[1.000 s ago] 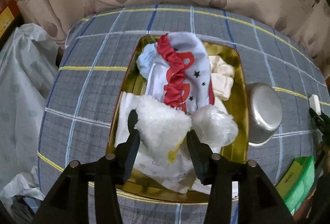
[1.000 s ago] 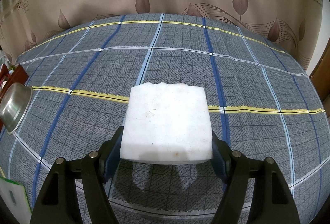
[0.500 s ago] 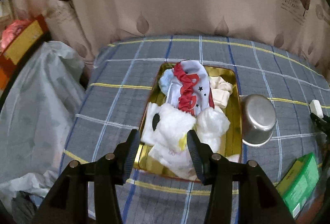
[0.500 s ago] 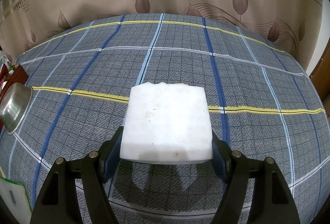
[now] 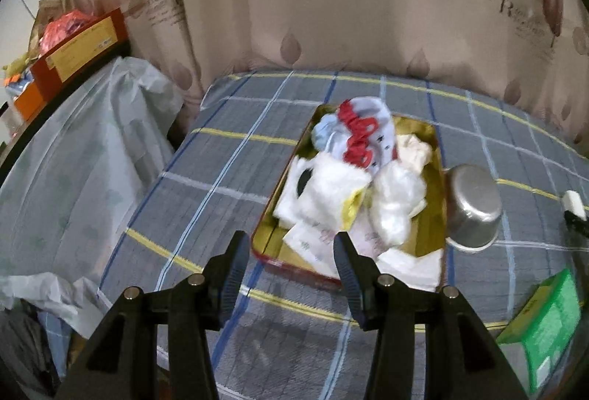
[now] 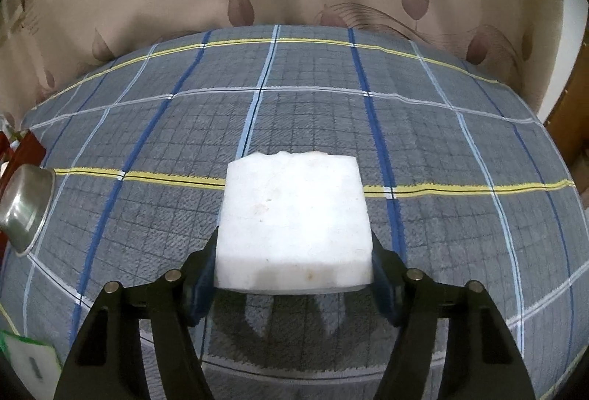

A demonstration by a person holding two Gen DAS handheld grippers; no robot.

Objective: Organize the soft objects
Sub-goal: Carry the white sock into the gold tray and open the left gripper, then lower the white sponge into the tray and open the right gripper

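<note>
left gripper point(image 5: 289, 254): open, empty | gold tray point(image 5: 438, 157): piled soft items | steel bowl point(image 5: 475, 208): beside tray

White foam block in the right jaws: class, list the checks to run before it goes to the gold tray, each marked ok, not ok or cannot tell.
1. White foam block between the right gripper jaws, which are closing: ok.
2. Block lifted off the checked cloth: cannot tell.
3. Left gripper empty, jaws apart: ok.
4. Gold tray has free room: not ok, piled with soft items.
5. Steel bowl apart from the tray: not ok, against its rim.
</note>
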